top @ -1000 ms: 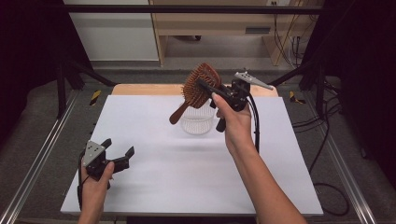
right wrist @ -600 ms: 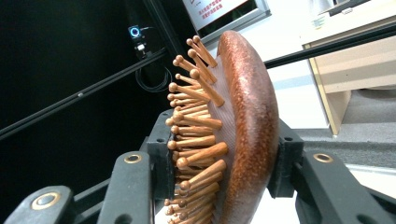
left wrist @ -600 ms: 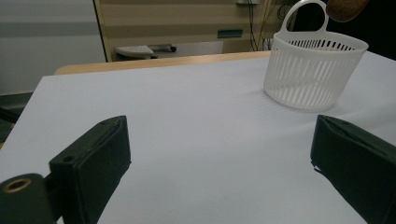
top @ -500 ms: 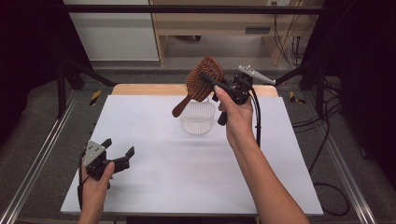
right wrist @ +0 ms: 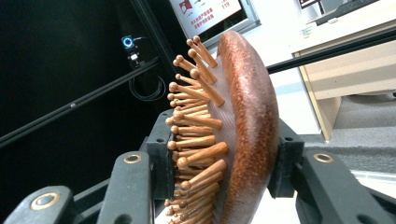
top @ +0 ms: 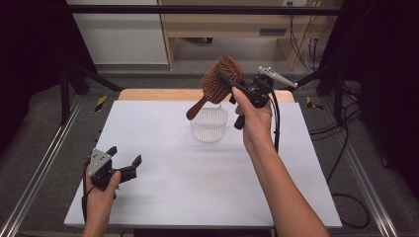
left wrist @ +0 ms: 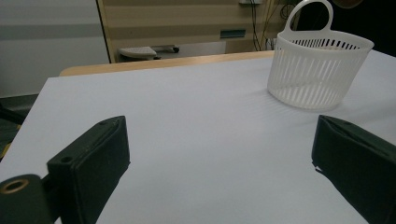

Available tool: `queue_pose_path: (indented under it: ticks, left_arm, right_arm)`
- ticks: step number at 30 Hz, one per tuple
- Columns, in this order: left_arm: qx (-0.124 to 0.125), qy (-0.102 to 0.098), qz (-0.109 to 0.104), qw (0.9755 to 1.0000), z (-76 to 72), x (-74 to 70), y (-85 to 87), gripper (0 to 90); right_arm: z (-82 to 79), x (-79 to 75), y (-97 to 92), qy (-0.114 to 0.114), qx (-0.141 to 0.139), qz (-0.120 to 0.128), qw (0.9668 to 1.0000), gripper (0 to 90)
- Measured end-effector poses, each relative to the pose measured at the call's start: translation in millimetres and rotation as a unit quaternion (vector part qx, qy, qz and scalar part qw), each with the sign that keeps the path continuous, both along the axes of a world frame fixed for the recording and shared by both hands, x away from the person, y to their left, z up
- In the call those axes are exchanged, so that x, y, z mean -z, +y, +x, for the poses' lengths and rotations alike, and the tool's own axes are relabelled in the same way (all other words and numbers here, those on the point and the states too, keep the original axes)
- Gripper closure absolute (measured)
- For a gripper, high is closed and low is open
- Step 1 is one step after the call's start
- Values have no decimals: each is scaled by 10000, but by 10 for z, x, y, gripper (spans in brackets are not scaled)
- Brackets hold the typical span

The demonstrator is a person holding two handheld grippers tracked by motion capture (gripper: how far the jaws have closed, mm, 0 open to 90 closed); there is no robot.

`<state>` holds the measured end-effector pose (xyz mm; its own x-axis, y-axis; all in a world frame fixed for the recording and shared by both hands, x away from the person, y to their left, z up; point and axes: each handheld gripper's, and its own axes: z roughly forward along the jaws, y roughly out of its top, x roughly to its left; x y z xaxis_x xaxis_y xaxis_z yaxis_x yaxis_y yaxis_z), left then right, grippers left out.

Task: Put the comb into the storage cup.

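Hairbrush held in the air above the white basket, handle slanting down-left | my right gripper clamps its head, bristles against one pad, wooden back against the other | basket stands mid-mat, directly beneath | my left gripper rests low at the mat's near-left, jaws wide apart, nothing between them.

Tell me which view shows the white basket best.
The left gripper view: the white basket shows whole, with slats and handle clear. In the high view it is small, and the hairbrush handle overlaps its rim.
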<state>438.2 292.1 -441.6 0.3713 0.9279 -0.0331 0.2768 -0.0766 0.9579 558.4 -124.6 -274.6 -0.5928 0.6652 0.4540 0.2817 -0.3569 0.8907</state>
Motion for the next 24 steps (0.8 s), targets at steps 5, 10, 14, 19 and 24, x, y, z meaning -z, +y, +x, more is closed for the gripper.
queue_pose_path:
  ticks: [5, 10, 14, 19, 24]
  left_arm:
    - [16, 20, 46, 10000, 4, 10, -13, 44]
    - [18, 12, 55, 10000, 6, 11, -15, 44]
    - [20, 7, 58, 10000, 7, 12, -13, 44]
    - [33, 18, 60, 10000, 6, 15, -16, 44]
    - [9, 0, 44, 10000, 9, 13, -8, 44]
  right_arm:
    - [8, -17, -28, -53, 32, -35, 10000, 541]
    - [12, -19, -61, -54, 71, -37, 10000, 540]
    - [-3, -35, -83, -58, 152, 35, 9999, 540]
    - [-6, -67, -100, -126, 201, -13, 9997, 539]
    - [-6, -74, -137, -123, 261, 46, 9996, 539]
